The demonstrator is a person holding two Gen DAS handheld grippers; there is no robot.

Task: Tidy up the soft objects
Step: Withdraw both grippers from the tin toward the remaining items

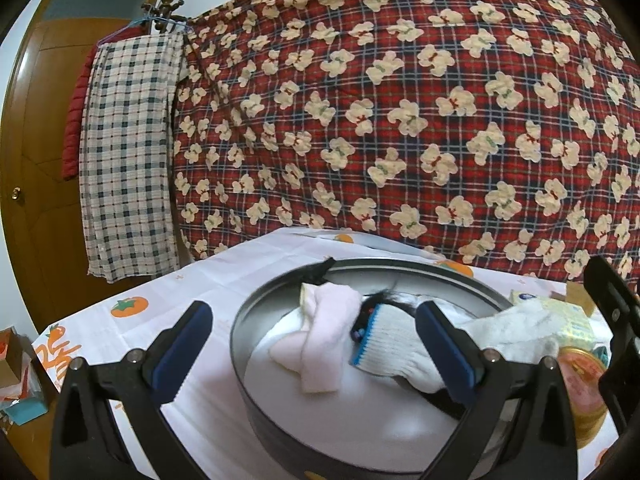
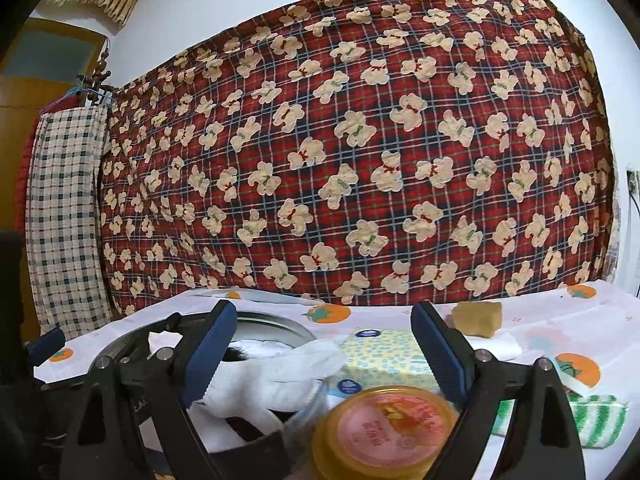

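Note:
A round grey metal tin (image 1: 256,312) sits on the table. Inside lie a pink sock (image 1: 320,340), a white knit glove with a blue cuff (image 1: 396,340) and something black behind them. The glove's fingers drape over the tin's right rim (image 2: 288,364). My left gripper (image 1: 316,344) is open and empty, its jaws straddling the tin's left rim and the glove. My right gripper (image 2: 324,356) is open and empty, just right of the tin (image 2: 280,324), above an orange-lidded jar (image 2: 388,420). A yellow tissue pack (image 2: 384,356), a tan sponge (image 2: 476,316) and a green striped cloth (image 2: 592,416) lie ahead of it.
The table wears a white cloth with orange fruit prints (image 1: 128,308). A red plaid bear-print quilt (image 1: 400,100) hangs behind it. A checked cloth (image 1: 128,152) hangs by a wooden door (image 1: 32,160). The right gripper's arm (image 1: 616,320) shows at the left wrist view's right edge.

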